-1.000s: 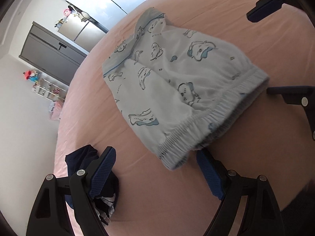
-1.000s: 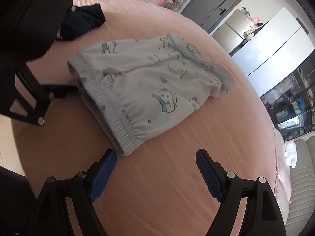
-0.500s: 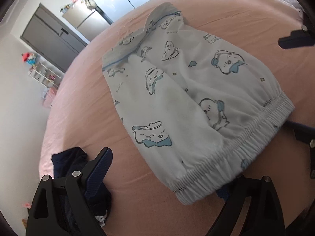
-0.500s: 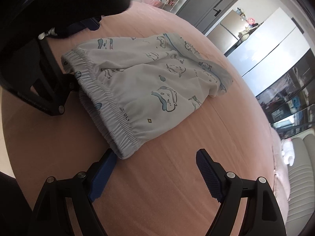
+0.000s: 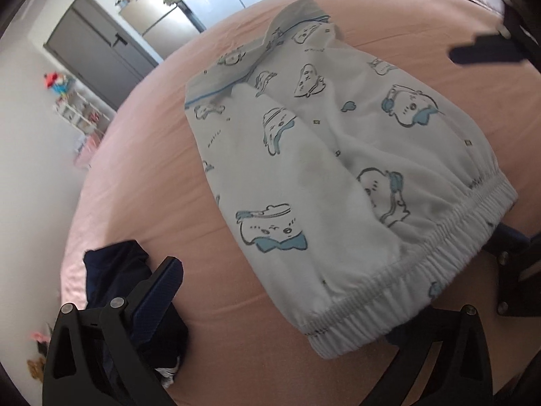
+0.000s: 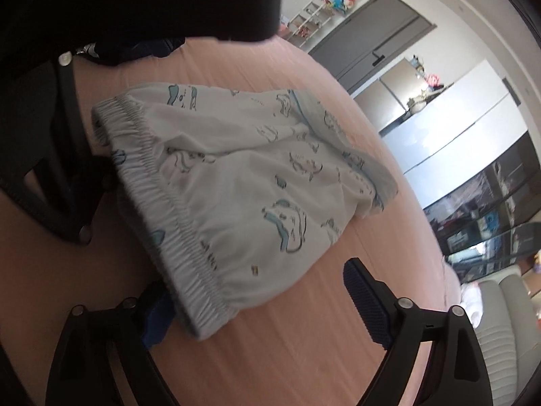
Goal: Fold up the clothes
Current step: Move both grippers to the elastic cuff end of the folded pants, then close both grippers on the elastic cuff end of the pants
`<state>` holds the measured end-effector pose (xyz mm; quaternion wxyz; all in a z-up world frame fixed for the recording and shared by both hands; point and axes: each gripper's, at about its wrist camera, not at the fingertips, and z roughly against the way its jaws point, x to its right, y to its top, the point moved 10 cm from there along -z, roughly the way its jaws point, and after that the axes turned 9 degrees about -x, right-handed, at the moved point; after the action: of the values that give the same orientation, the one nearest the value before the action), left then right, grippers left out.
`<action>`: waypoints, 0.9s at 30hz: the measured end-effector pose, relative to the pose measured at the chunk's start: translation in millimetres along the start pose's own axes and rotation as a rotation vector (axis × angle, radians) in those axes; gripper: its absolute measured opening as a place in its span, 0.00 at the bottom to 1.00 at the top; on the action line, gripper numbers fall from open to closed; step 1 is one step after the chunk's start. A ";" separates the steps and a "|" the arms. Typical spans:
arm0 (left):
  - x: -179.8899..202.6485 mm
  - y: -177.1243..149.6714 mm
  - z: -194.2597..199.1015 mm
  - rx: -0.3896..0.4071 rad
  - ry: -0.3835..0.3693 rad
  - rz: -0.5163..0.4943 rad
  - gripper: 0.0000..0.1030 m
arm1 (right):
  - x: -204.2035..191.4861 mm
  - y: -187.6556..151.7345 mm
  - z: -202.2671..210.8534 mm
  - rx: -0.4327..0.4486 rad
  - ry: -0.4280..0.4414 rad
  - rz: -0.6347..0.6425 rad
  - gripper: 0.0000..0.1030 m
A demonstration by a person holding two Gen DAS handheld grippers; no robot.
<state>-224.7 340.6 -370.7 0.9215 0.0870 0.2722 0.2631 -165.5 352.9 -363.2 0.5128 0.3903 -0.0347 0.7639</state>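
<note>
Right now I have the white printed shorts (image 5: 338, 176) lying flat on the pink bedsheet (image 5: 152, 176), waistband toward me. My left gripper (image 5: 287, 308) and right gripper (image 6: 257, 291) sit at opposite ends of that elastic band, jaws spreading wider, each with one finger tucked under a corner and nothing pinched yet. I judge this the start of a fold: next I must close on both corners together. No readable brand; the small waistband marks are too blurred.
</note>
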 end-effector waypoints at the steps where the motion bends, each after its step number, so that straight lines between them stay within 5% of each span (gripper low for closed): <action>1: 0.0 0.1 1.0 0.010 0.015 -0.012 1.00 | -0.7 2.9 -0.2 0.013 -0.011 0.017 0.90; 7: -1.9 -0.7 3.0 0.071 0.027 -0.058 1.00 | 0.9 11.3 -3.7 0.104 -0.030 0.070 0.99; 14: 4.8 4.7 11.7 0.183 0.075 -0.291 1.00 | 3.2 10.2 -6.2 0.148 -0.020 0.059 0.99; 22: 21.9 -10.0 28.3 0.355 0.195 -0.593 1.00 | -9.6 11.6 16.7 0.234 -0.150 0.261 0.99; 27: 24.2 -7.1 25.5 0.325 0.237 -0.596 1.00 | -20.2 14.4 20.9 0.262 -0.229 0.352 0.99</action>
<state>-190.4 347.1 -362.6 0.8938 0.1182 0.4291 -0.0554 -162.0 321.3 -356.5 0.3097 0.5255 -0.0609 0.7901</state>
